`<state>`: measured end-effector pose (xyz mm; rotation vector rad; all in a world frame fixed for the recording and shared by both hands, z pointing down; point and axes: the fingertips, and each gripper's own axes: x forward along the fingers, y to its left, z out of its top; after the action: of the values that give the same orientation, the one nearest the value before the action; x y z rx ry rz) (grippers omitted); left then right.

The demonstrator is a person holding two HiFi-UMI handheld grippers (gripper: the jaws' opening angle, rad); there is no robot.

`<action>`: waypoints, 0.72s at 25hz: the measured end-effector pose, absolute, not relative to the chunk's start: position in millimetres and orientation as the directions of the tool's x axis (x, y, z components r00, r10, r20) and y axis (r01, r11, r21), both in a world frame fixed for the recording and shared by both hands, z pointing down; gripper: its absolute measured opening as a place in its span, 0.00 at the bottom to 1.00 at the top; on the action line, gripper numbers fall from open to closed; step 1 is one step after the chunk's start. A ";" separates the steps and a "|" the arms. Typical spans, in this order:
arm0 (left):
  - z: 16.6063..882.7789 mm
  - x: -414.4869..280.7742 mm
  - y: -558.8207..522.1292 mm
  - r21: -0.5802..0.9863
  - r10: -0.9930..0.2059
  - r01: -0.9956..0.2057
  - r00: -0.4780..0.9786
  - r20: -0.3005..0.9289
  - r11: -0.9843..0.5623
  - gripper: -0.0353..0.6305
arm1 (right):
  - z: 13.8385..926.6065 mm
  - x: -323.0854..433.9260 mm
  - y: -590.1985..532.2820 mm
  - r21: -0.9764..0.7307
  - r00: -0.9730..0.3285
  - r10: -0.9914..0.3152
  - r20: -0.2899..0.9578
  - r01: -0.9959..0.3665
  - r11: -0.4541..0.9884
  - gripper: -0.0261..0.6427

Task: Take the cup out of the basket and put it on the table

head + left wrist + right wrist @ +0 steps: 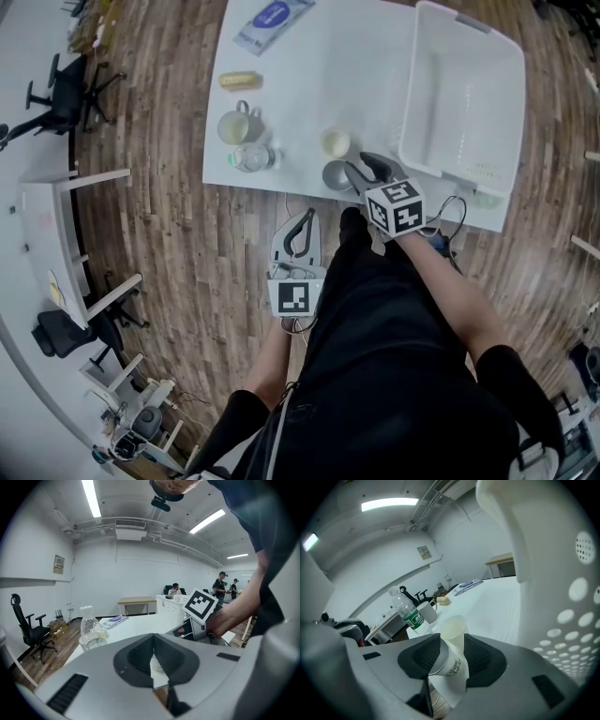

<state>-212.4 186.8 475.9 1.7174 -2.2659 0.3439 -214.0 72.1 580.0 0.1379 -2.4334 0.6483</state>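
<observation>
We worked under bright, even room light. Long ceiling strips (pixel 90 498) burned out to pure white in the left gripper view, and a single ceiling light (pixel 389 502) did the same in the right gripper view. The white table (pixel 309 56) glared softly in the head view, with only faint shadows. Every picture bowed strongly at its edges: the floorboards (pixel 169 244) curved, and both gripper views darkened at the corners. The basket wall (pixel 543 550), close to the lens, looked soft and washed out.

The basket (pixel 562 597) runs off the right edge of the right gripper view. Just beside the basket, the right tool (pixel 359 167) covers one side of the cup (pixel 333 176). Well apart from the basket, the blue packet's (pixel 272 21) print is too small to read.
</observation>
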 end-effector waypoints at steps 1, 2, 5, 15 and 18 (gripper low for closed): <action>475.9 -212.3 186.3 -0.027 -0.898 -0.965 -0.253 0.360 0.261 0.07 | 577.6 -213.8 72.1 -0.421 -0.810 0.055 0.584 -0.243 0.874 0.25; 475.3 -212.1 185.6 -0.036 -0.899 -0.967 -0.249 0.360 0.253 0.07 | 575.2 -213.4 72.4 -0.423 -0.810 0.059 0.583 -0.241 0.873 0.25; 474.5 -212.9 184.1 -0.012 -0.899 -0.964 -0.252 0.359 0.266 0.07 | 563.7 -210.2 75.4 -0.431 -0.816 0.073 0.574 -0.224 0.874 0.25; 445.0 -214.0 158.3 0.064 -0.933 -0.969 -0.212 0.292 0.240 0.07 | 452.6 -169.6 73.7 -0.472 -0.923 0.082 0.376 -0.115 0.874 0.09; 423.1 -207.6 136.8 0.079 -0.950 -0.978 -0.167 0.264 0.194 0.07 | 409.5 -144.6 58.5 -0.414 -0.957 0.039 0.286 -0.086 0.906 0.08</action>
<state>-207.6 136.8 423.1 1.8402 -2.2164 0.1581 -144.6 58.5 409.5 0.0349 -2.7807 0.6232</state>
